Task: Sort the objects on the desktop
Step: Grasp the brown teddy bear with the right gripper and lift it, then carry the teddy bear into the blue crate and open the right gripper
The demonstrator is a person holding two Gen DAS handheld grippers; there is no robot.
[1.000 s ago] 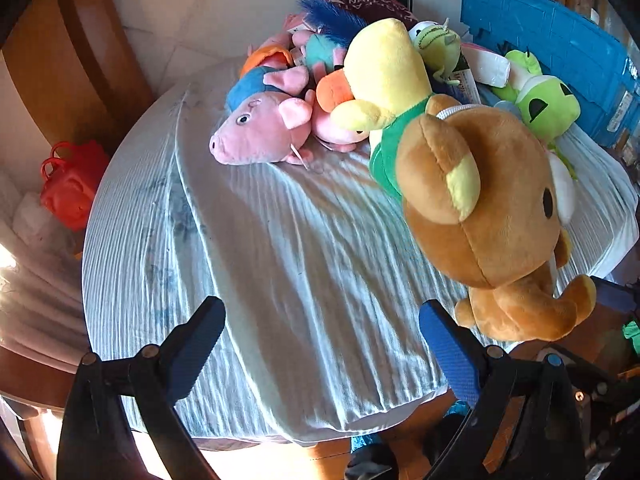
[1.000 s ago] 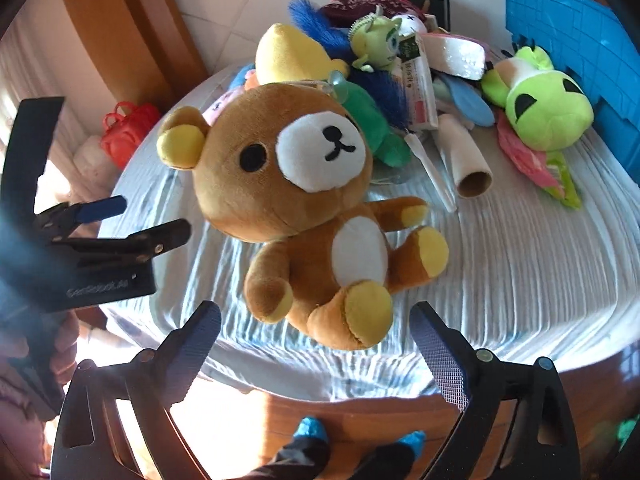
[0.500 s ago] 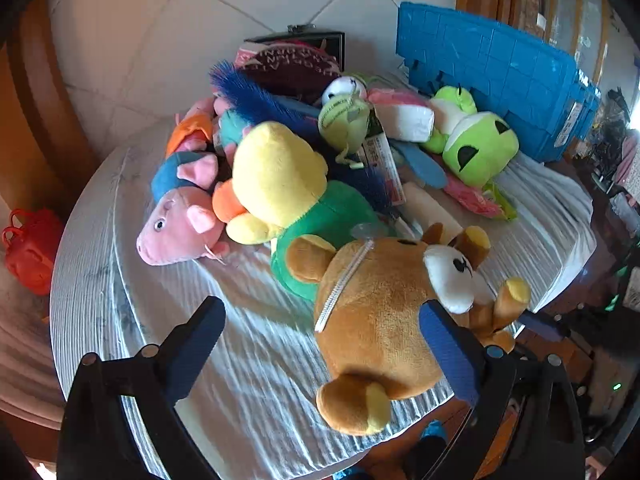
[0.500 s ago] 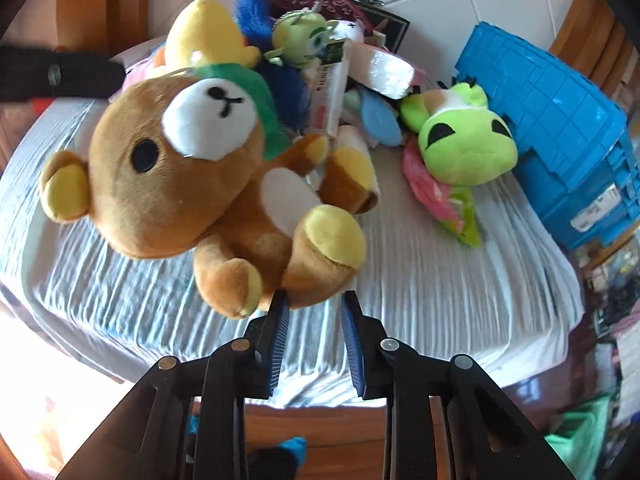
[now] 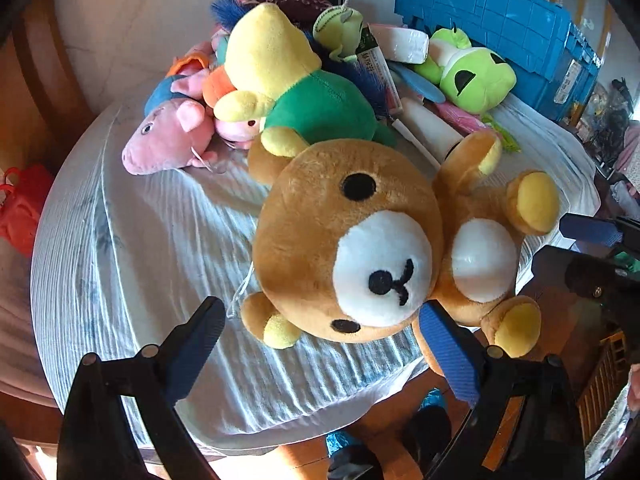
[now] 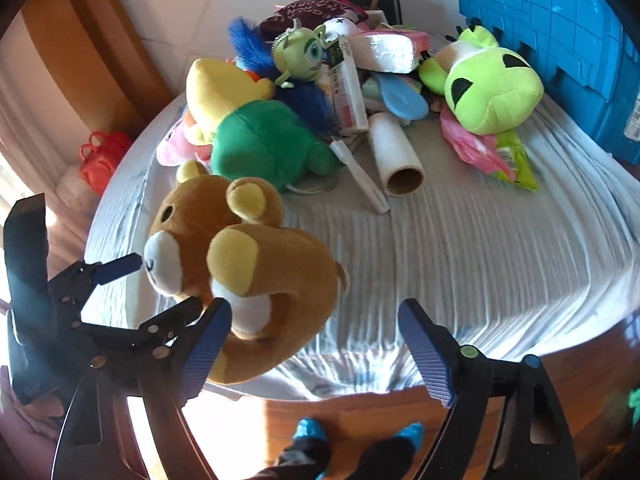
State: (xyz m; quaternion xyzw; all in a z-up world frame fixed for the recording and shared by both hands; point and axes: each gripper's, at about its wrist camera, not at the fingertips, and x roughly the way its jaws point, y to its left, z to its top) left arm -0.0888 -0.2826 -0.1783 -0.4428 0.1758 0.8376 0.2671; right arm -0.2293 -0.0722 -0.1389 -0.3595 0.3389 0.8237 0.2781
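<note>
A fuzzy brown bear is lying face-up at the desk's 6 o'clock edge. Left gripper and right gripper are both gaping apart. Blue ribbed crate is sitting at 2 o'clock, contents hidden.

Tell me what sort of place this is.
Probably a room in a home: a cloth-covered round table piled with plush toys like the brown bear, a blue plastic crate beside it, tiled wall behind.

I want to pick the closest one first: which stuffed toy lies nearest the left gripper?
The brown bear, lying right at the left gripper; the pink pig and green frog lie farther back.
</note>
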